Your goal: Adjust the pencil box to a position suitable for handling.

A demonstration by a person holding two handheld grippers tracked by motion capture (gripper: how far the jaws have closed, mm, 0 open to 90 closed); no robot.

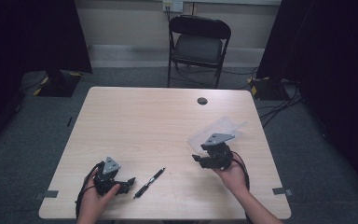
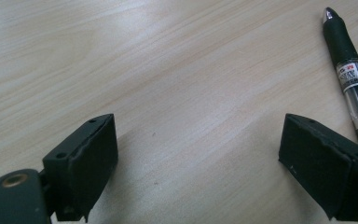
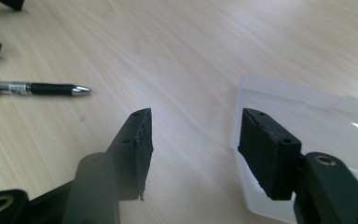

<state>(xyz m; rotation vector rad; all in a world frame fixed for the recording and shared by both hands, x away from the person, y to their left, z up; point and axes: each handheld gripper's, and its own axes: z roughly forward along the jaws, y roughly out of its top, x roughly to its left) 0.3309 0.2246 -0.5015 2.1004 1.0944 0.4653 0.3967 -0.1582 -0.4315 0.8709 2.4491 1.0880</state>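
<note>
A black pen (image 1: 149, 182) with a silver tip lies on the wooden table (image 1: 158, 121) near its front edge. My left gripper (image 1: 128, 182) rests just left of it, open, with bare wood between its jaws (image 2: 198, 154); the pen (image 2: 347, 70) lies just outside the right-hand jaw. Further right, my right gripper (image 1: 197, 159) is held over the table, open with nothing between its jaws (image 3: 193, 135). A clear plastic case (image 1: 219, 128) lies flat beside and behind it, and one jaw hangs over the edge of that case (image 3: 317, 112). The pen (image 3: 37, 88) shows off to its left.
A dark round grommet (image 1: 202, 101) sits near the table's far edge. A black folding chair (image 1: 198, 44) stands behind the table. Dark curtains and cables flank both sides. Bare wood spreads across the table's middle and left.
</note>
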